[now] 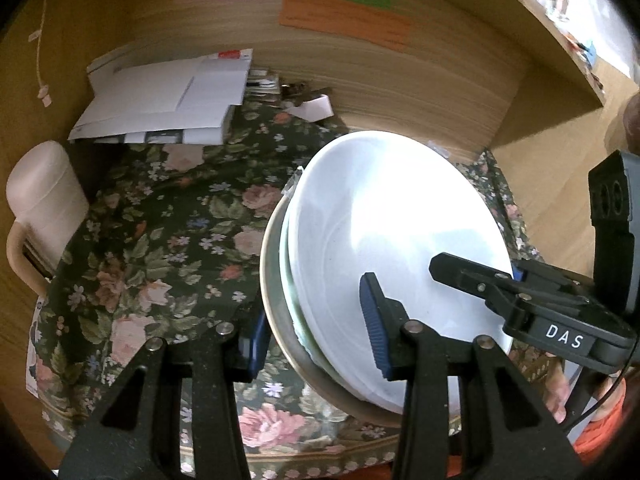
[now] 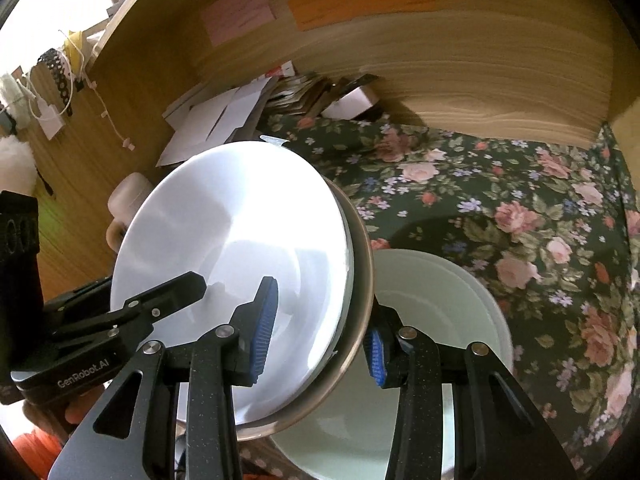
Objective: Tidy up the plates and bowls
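A stack of plates, white ones over a beige-rimmed one, is held tilted above the flowered cloth. My left gripper is shut on the stack's rim at one side. My right gripper is shut on the stack at the opposite rim; it also shows in the left wrist view. The left gripper shows in the right wrist view. Below the stack, white bowls sit nested on the cloth.
A cream mug stands at the left of the cloth. White papers and envelopes lie against the wooden back wall, with coloured paper notes stuck on it. Wooden side walls close in both sides.
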Action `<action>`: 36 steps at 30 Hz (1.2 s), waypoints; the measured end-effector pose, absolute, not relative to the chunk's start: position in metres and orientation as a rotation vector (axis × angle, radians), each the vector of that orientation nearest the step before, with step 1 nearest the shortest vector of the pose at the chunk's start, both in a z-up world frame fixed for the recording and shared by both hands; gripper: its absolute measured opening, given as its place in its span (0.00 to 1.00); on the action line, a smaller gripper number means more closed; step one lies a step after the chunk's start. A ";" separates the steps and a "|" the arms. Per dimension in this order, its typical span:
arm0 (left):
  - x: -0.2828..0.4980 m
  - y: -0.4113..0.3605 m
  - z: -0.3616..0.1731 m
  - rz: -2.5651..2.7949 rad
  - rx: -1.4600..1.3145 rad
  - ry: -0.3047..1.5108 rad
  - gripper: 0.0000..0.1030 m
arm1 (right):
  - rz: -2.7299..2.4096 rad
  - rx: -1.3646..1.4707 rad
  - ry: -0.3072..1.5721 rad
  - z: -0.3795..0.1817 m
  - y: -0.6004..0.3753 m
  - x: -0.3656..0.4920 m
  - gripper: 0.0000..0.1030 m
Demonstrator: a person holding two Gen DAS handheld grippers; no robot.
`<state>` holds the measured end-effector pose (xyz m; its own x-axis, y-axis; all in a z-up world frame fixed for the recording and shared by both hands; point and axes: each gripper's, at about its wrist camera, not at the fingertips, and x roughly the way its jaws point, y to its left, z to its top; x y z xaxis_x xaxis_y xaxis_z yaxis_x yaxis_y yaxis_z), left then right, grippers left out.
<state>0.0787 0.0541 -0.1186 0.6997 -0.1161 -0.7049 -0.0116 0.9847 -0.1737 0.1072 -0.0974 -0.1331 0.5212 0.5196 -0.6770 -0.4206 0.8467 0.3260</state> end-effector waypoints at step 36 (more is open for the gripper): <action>0.100 0.000 -0.167 -0.133 -0.149 0.915 0.38 | 0.482 0.206 0.926 -0.173 -0.161 0.114 0.37</action>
<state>0.0996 0.0003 -0.1674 0.6027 -0.1777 -0.7779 0.0508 0.9814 -0.1849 0.1141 -0.1611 -0.1730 0.5047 0.4827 -0.7158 -0.3089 0.8752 0.3724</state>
